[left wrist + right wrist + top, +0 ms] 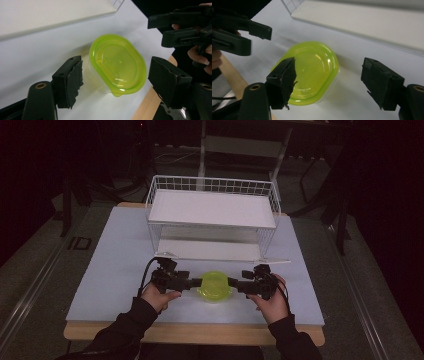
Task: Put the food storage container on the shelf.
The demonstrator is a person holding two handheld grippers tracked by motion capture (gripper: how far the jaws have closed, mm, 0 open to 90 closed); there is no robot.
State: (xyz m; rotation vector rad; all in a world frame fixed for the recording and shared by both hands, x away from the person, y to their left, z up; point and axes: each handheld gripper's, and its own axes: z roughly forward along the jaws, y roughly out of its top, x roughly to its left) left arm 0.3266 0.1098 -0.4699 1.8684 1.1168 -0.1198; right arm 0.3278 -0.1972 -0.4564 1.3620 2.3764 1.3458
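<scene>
High view: a lime-green lidded container (214, 286) stands on the pale table (115, 270), near its front edge and in front of the white wire rack (212, 215). The left gripper (196, 282) and the right gripper (233, 285) flank it from either side. Left gripper view: the jaws stand apart astride the container (117, 66), pads clear of it. Right gripper view: the jaws likewise gape around the container (309, 72), nothing held.
</scene>
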